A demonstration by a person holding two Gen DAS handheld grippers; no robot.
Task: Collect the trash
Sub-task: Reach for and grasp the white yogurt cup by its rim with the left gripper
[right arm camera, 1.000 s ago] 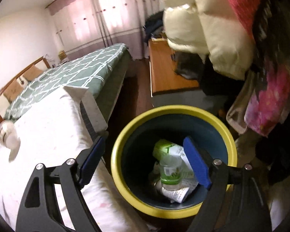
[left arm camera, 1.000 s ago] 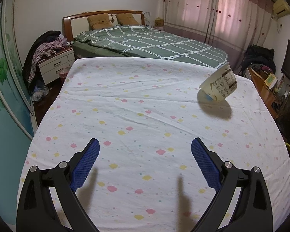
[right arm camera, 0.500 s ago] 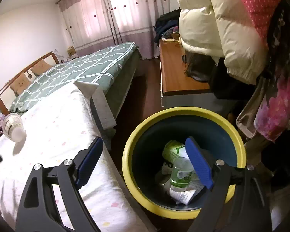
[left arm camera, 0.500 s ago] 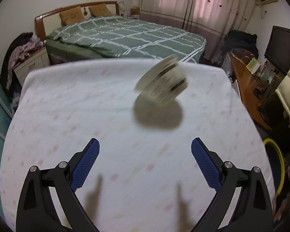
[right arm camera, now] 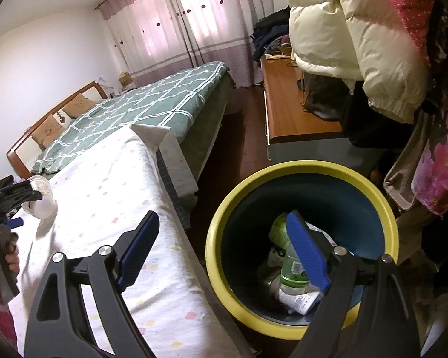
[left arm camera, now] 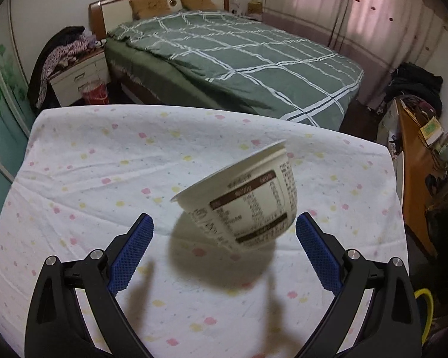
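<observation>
Two pairs of tongs work a bedroom clean-up. The left tongs (left arm camera: pixel 224 249) stand wide apart over a surface (left arm camera: pixel 83 179) covered with a white cloth dotted in pink and yellow, and a paper cup (left arm camera: pixel 248 200) lies tipped on its side between the blue pads (left arm camera: pixel 131 256) without either pad touching it — its printed label faces the camera and its dark shadow spreads on the cloth beneath. From the right wrist view the same cup (right arm camera: pixel 41 200) shows small at the far left edge, with the left tongs' black frame and a hand (right arm camera: pixel 3 253) around it.

The right tongs (right arm camera: pixel 224 253) are also spread wide and hold nothing, hanging above a trash bin (right arm camera: pixel 221 217) with a yellow rim and dark blue inside that stands on the floor just beside the surface. In the bin lie a clear plastic bottle (right arm camera: pixel 292 271) with a green label, a green can (right arm camera: pixel 279 229) and crumpled wrappers.

Beyond the surface stands a bed (left arm camera: pixel 239 56) under a green checked quilt, with pink curtains (right arm camera: pixel 176 24) behind — and a cream puffy coat (right arm camera: pixel 343 35) hangs over the bin's side of the room.
</observation>
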